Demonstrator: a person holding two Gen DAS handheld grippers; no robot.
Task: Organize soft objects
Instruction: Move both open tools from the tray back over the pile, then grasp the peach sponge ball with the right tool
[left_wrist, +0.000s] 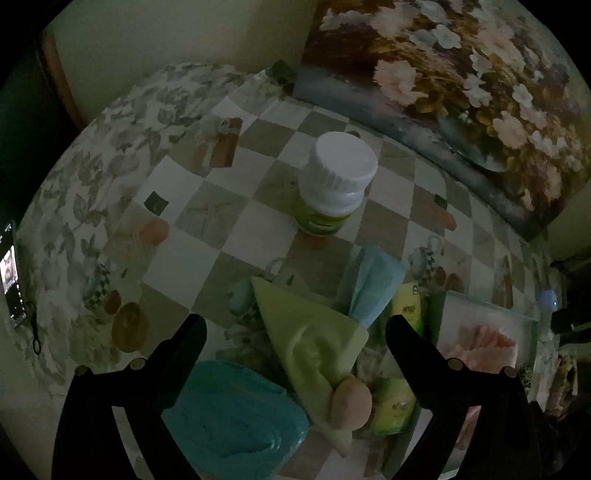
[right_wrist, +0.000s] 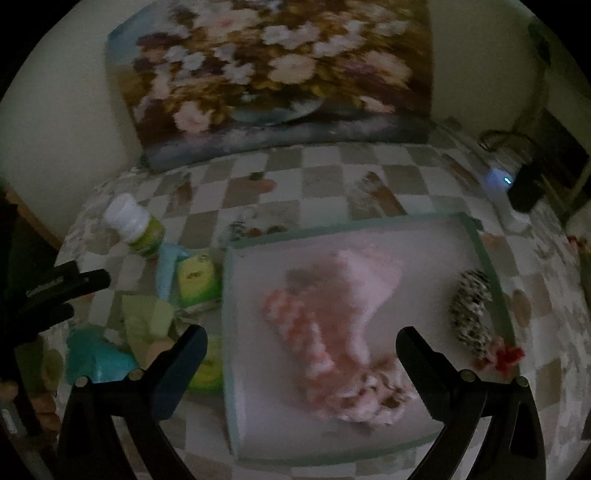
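Observation:
My left gripper (left_wrist: 295, 332) stands open above a folded light green cloth (left_wrist: 314, 343). A teal cloth (left_wrist: 232, 410) lies under its left finger, a pale blue cloth (left_wrist: 373, 284) sits just beyond, and a beige round object (left_wrist: 351, 402) rests on the green cloth. My right gripper (right_wrist: 301, 345) is open over a white tray (right_wrist: 476, 229) that holds pink fluffy cloths (right_wrist: 332, 314) and a black-and-white spotted soft item (right_wrist: 471, 314). The left gripper (right_wrist: 77, 291) shows at the left edge of the right wrist view. Both views are dim and blurred.
A white-capped bottle with a green label (left_wrist: 332, 184) stands on the checkered tablecloth (left_wrist: 221, 184). Yellow-green packets (right_wrist: 195, 280) lie between the cloths and the tray. A flower painting (right_wrist: 273, 74) leans on the wall. A phone (left_wrist: 13, 273) lies at the left, a dark device (right_wrist: 524, 192) at the right.

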